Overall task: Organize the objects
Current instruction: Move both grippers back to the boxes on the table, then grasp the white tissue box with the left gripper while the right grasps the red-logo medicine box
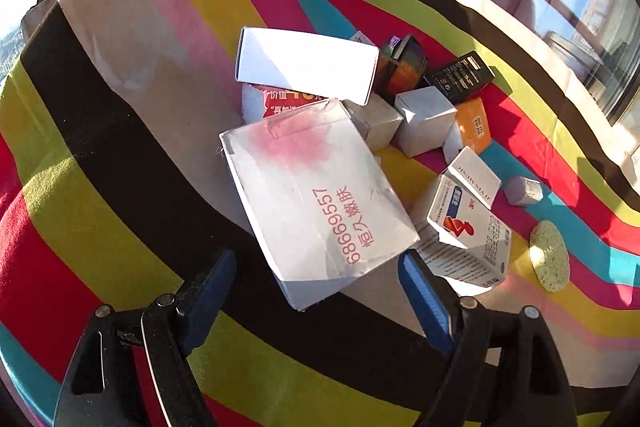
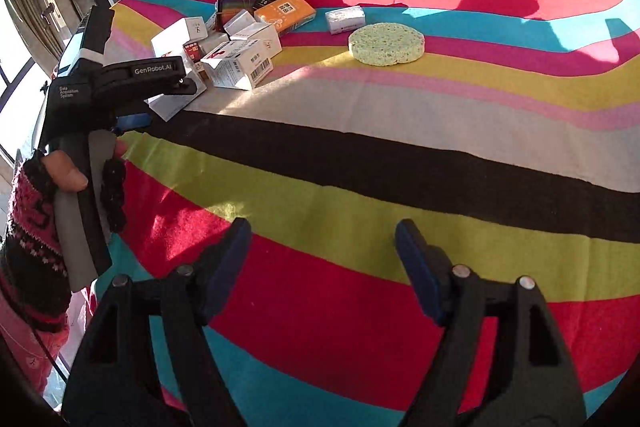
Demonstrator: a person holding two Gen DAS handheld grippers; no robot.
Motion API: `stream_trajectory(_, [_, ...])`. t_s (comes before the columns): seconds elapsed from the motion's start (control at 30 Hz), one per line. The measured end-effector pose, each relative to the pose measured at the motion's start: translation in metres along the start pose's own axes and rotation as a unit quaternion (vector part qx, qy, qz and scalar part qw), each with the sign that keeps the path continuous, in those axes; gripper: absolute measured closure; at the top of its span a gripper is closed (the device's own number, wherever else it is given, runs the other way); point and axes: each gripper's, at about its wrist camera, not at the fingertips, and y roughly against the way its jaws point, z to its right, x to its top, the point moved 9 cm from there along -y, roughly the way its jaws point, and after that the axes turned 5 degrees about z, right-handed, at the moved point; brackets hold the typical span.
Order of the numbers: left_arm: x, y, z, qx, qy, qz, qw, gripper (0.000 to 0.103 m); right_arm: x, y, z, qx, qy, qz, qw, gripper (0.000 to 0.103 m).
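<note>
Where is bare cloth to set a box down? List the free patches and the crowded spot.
Free: the striped cloth under the right tool, and the stretch right of the green sponge. Crowded: the box pile before the left tool, where the big white box leans among smaller cartons.

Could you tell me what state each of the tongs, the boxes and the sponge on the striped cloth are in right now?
Left tongs: open, empty, over the near edge of the flat white box.
Right tongs: open, empty, over bare cloth.
Flat white box: lying flat, tilted against the pile.
Long white box: resting on top of other boxes.
Medicine carton: flap open.
Green sponge: lying flat, apart from the pile.
</note>
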Motion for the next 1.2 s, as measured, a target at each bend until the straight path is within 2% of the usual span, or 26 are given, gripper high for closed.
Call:
stream_trajectory(0.07, [0.004,0.000,0.004,-0.007,0.010,0.002,0.9999,0.019,-0.001,0.000,-0.001,0.002,-0.001,0.002,1.000,0.024])
stream_trajectory(0.17, [0.013,-0.004,0.000,0.007,0.037,0.007,0.9993,0.015,-0.001,-0.001,0.000,0.005,-0.006,0.004,1.000,0.023])
stream_trajectory(0.3, [0.030,-0.018,-0.011,0.020,0.106,-0.006,0.9942,0.015,-0.002,-0.002,0.001,0.006,-0.005,0.006,1.000,0.022])
stream_trajectory(0.33, [0.033,-0.020,-0.012,0.016,0.124,-0.012,0.9920,0.015,-0.003,-0.002,0.001,0.007,-0.004,0.006,1.000,0.022])
stream_trajectory(0.4, [0.032,-0.015,-0.010,-0.021,0.156,-0.027,0.9871,0.015,-0.003,-0.002,0.001,0.008,-0.006,0.006,1.000,0.022])
stream_trajectory(0.47, [0.036,-0.001,-0.011,-0.041,0.172,-0.007,0.9843,0.015,-0.003,-0.002,0.001,0.010,-0.007,0.008,1.000,0.022])
stream_trajectory(0.53, [0.048,0.008,-0.016,-0.022,0.164,0.026,0.9859,0.014,-0.003,-0.003,0.001,0.008,-0.007,0.010,1.000,0.021])
stream_trajectory(0.57, [0.053,0.006,-0.019,-0.007,0.160,0.028,0.9867,0.013,-0.004,-0.003,0.000,0.006,-0.004,0.010,1.000,0.021])
stream_trajectory(0.63, [0.059,-0.012,-0.025,0.022,0.163,0.005,0.9863,0.012,-0.005,-0.003,-0.003,0.008,0.003,0.010,1.000,0.021])
stream_trajectory(0.73, [0.051,-0.041,-0.033,0.040,0.177,-0.035,0.9827,0.012,-0.006,-0.003,-0.006,0.010,0.008,0.009,1.000,0.021])
stream_trajectory(0.77, [0.055,-0.038,-0.030,0.047,0.150,-0.019,0.9874,0.014,-0.006,-0.003,-0.006,0.011,0.007,0.010,1.000,0.021])
stream_trajectory(0.8, [0.054,-0.035,-0.025,0.044,0.121,-0.019,0.9915,0.026,-0.006,-0.003,-0.005,0.010,0.007,0.009,1.000,0.021])
stream_trajectory(0.87, [0.047,-0.021,-0.019,0.010,0.093,-0.011,0.9956,0.032,-0.006,-0.002,-0.005,0.014,0.005,0.010,1.000,0.021])
stream_trajectory(0.97, [0.027,0.004,-0.024,-0.012,0.035,0.001,0.9993,0.033,-0.005,-0.003,-0.005,0.019,0.002,0.005,1.000,0.021])
stream_trajectory(1.07, [0.001,0.030,-0.035,-0.046,-0.035,-0.009,0.9983,0.033,0.002,-0.009,-0.012,0.024,0.025,-0.006,0.999,0.021])
stream_trajectory(1.13, [-0.020,0.043,-0.039,-0.073,-0.082,-0.023,0.9937,0.033,0.012,-0.019,-0.024,0.023,0.061,-0.017,0.998,0.021])
stream_trajectory(1.2, [-0.029,0.049,-0.046,-0.076,-0.105,-0.023,0.9912,0.032,0.028,-0.033,-0.036,0.024,0.097,-0.013,0.995,0.021])
